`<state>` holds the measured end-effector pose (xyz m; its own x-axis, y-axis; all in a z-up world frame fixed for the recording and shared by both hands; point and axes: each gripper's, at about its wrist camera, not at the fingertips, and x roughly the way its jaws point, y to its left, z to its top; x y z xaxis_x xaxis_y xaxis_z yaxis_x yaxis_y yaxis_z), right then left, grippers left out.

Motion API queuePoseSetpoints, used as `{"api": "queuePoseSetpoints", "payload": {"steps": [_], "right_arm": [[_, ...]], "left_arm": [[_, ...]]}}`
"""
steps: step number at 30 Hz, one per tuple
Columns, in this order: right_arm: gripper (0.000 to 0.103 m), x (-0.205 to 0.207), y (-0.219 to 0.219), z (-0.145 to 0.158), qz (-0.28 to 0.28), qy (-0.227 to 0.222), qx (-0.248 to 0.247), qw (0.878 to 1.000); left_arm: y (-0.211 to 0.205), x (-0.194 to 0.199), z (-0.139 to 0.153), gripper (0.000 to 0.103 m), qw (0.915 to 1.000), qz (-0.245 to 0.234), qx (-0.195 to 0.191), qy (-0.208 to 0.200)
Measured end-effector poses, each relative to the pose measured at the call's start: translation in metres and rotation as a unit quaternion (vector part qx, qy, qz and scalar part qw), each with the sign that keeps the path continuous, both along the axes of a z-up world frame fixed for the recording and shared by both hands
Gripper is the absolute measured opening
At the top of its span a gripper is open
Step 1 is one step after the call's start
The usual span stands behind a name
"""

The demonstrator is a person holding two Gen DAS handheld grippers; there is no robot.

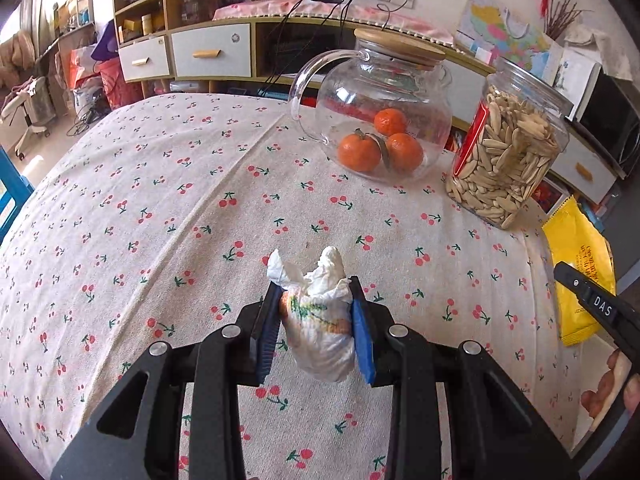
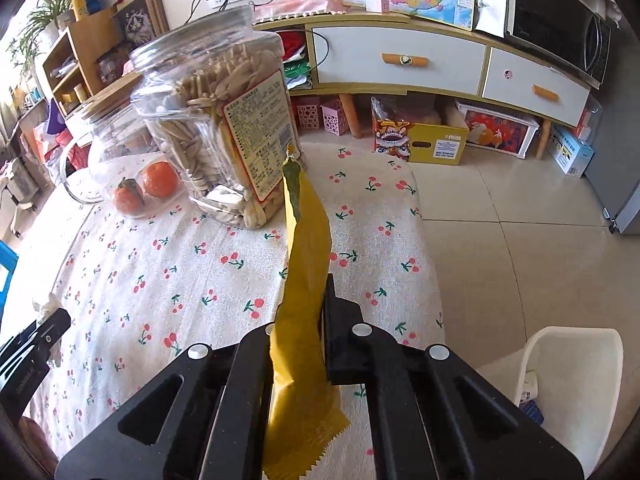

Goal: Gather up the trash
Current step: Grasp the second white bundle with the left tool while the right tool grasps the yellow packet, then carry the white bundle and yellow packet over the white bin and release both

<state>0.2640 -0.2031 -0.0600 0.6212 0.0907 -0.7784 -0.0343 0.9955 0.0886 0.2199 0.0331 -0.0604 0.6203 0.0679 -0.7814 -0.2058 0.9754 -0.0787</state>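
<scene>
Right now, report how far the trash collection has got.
Done: nothing visibly binned yet. In hand: the left gripper is shut on the crumpled tissue, and the right gripper is shut on the yellow wrapper. Left: dropping both, probably into the white bin beside the table.

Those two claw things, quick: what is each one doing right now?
Left gripper: closed on a crumpled tissue wad.
Right gripper: closed on a yellow snack wrapper.
</scene>
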Motion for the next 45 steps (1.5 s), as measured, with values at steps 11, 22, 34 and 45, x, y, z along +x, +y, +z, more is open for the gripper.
{"api": "queuePoseSetpoints", "payload": {"steps": [11,22,34,45], "right_arm": [[0.003,-0.068,0.016,0.05,0.051,-0.055,-0.017,0.997],[0.003,-0.137,0.006,0.091,0.051,-0.085,-0.04,0.994],[0.003,-0.192,-0.044,0.102,0.016,-0.134,-0.086,0.987],[0.003,-0.205,-0.099,0.095,-0.051,-0.141,-0.085,0.985]], "left_arm": [[0.021,-0.063,0.019,0.033,0.9995,0.026,0.01,-0.01],[0.012,-0.111,0.045,0.033,0.9989,0.034,-0.005,-0.032],[-0.048,-0.137,0.08,0.033,0.9973,-0.01,-0.001,-0.072],[-0.111,-0.141,0.087,0.033,0.9944,-0.066,0.002,-0.083]]}}
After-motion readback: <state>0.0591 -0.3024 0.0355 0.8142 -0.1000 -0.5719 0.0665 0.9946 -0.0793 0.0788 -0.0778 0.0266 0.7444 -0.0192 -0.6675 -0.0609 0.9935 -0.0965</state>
